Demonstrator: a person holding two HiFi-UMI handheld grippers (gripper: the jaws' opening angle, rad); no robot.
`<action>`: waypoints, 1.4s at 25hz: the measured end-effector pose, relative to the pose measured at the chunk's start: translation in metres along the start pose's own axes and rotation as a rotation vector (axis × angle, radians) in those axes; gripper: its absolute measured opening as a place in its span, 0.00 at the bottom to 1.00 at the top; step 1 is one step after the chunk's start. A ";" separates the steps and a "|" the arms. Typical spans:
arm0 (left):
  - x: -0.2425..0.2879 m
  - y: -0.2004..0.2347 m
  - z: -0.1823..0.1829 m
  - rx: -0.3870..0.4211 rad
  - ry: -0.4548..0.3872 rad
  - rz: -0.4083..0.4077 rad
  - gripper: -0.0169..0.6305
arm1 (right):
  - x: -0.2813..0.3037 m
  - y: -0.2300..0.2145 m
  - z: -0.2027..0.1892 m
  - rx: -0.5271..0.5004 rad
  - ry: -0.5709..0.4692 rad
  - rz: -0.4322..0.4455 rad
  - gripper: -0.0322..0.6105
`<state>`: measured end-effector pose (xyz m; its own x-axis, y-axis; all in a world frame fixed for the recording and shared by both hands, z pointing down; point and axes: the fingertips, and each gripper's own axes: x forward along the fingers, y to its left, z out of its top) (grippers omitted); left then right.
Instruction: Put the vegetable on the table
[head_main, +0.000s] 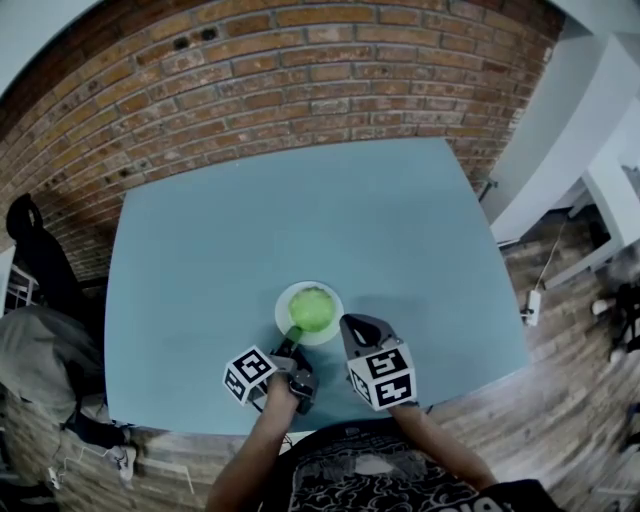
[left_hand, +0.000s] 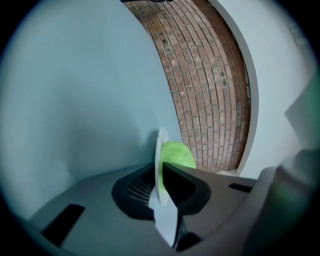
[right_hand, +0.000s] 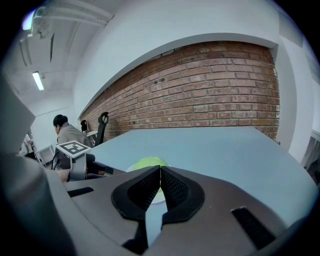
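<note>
A round green vegetable (head_main: 312, 309) lies on a small white plate (head_main: 331, 333) near the front edge of the light blue table (head_main: 300, 210). My left gripper (head_main: 291, 343) is shut on the plate's near rim. In the left gripper view the plate (left_hand: 161, 150) stands edge-on between the jaws, with the vegetable (left_hand: 177, 154) on its right side. My right gripper (head_main: 352, 326) sits just right of the plate with jaws shut and nothing between them. In the right gripper view (right_hand: 160, 173) the vegetable (right_hand: 146, 162) peeks out behind the jaws.
A brick wall (head_main: 300, 70) runs behind the table's far edge. A person (right_hand: 65, 132) sits at a desk to the left, beside a black chair (head_main: 35, 250). Wooden floor (head_main: 560, 400) and white furniture (head_main: 600, 150) lie to the right.
</note>
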<state>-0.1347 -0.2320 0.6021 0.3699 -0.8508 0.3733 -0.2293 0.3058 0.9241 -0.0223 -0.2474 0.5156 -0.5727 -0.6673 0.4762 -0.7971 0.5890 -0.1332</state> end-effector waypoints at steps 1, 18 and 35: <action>0.000 0.001 0.000 0.007 0.004 0.008 0.08 | 0.000 0.000 0.000 -0.002 0.001 0.002 0.06; 0.002 0.008 0.004 0.213 0.049 0.179 0.09 | 0.001 0.003 -0.004 -0.004 0.006 0.016 0.06; 0.003 0.011 0.014 0.398 0.095 0.315 0.13 | 0.006 0.005 -0.007 0.000 0.015 0.035 0.06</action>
<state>-0.1485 -0.2369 0.6125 0.3035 -0.6956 0.6512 -0.6610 0.3385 0.6697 -0.0283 -0.2449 0.5238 -0.5974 -0.6390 0.4845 -0.7763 0.6122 -0.1498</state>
